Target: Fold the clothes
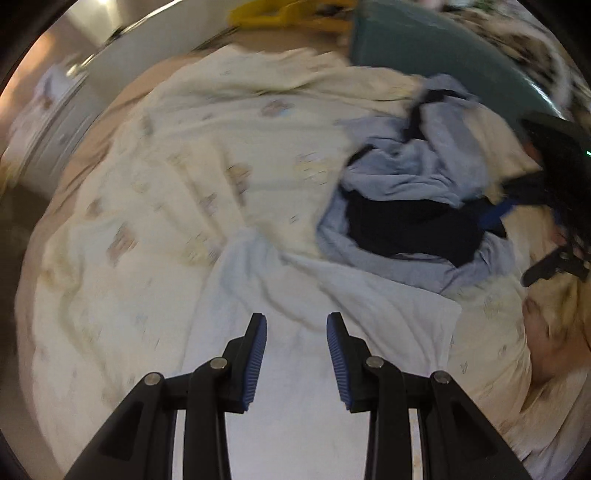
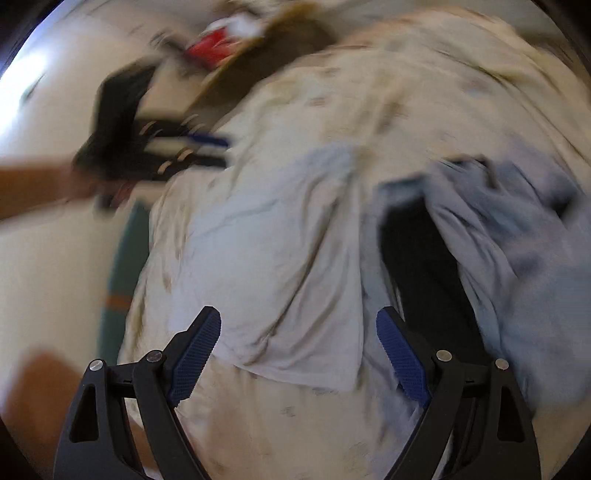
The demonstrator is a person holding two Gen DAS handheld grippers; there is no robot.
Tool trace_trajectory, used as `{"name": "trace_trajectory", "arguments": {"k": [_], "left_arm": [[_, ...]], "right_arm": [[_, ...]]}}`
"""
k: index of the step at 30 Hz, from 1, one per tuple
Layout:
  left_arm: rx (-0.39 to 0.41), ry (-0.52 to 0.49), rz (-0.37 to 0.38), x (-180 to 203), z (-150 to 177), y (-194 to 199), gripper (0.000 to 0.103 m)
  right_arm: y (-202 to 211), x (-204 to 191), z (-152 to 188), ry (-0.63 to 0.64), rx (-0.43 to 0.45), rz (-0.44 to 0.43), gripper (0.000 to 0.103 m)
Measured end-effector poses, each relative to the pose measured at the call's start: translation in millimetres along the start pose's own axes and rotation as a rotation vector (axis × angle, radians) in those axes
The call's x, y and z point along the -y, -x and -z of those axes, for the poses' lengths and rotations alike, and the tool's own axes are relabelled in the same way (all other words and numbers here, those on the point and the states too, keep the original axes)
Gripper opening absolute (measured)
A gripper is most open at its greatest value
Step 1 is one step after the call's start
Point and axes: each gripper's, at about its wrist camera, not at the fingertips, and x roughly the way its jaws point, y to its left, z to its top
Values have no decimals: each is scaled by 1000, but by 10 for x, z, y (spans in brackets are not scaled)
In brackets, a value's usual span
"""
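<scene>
A pale white garment (image 1: 295, 280) lies flat on a cream patterned blanket (image 1: 192, 147). My left gripper (image 1: 295, 317) hangs straight above the garment, its jaws a little apart with nothing between them. A crumpled heap of light blue clothes (image 1: 417, 166) around a dark navy piece (image 1: 410, 229) lies to the right. In the right wrist view, my right gripper (image 2: 298, 314) stands wide open over the white garment's (image 2: 280, 240) near edge, holding nothing. The blue heap (image 2: 517, 236) sits at its right. The left gripper's fingers (image 2: 207, 141) show blurred at upper left.
A teal cushion (image 1: 424, 48) and a yellow object (image 1: 288, 14) lie beyond the blanket, with white furniture (image 1: 110, 59) at the left. A black finger of the right gripper (image 1: 543, 267) enters at the right edge. A person's arm (image 2: 33, 188) and a red-and-white item (image 2: 218, 44) show in the right wrist view.
</scene>
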Motion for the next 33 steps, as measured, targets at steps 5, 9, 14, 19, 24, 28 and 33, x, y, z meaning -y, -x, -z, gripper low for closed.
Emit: {"name": "trace_trajectory", "arguments": {"k": [5,9,14,19,24,28,33], "left_arm": [[-41,124,-46,228,91,340,34],[-51,114,-19,313,269,519,34],[-56,59,33,143,554,592,34],[-79,6,102,-65,929,424,34],[-52,-69,126,-207,1083,523,34],[-45,-144,-1,-153,1095,663,34],[-34,-158,8,-20,1073,702,34]], "right_arm": [[217,-127,55,-339,-28,148,89],[117,-585,124,-369,-72,240,89],[-112,-1086,279,-503,-50,291,89],[-214,-1525,342,-573,-1,413,89],[-142,-1918,446,-670,90,482,89],[-150,-2126,608,-759,120,495,89],[-166,-2222,777,-844,190,469,89]]}}
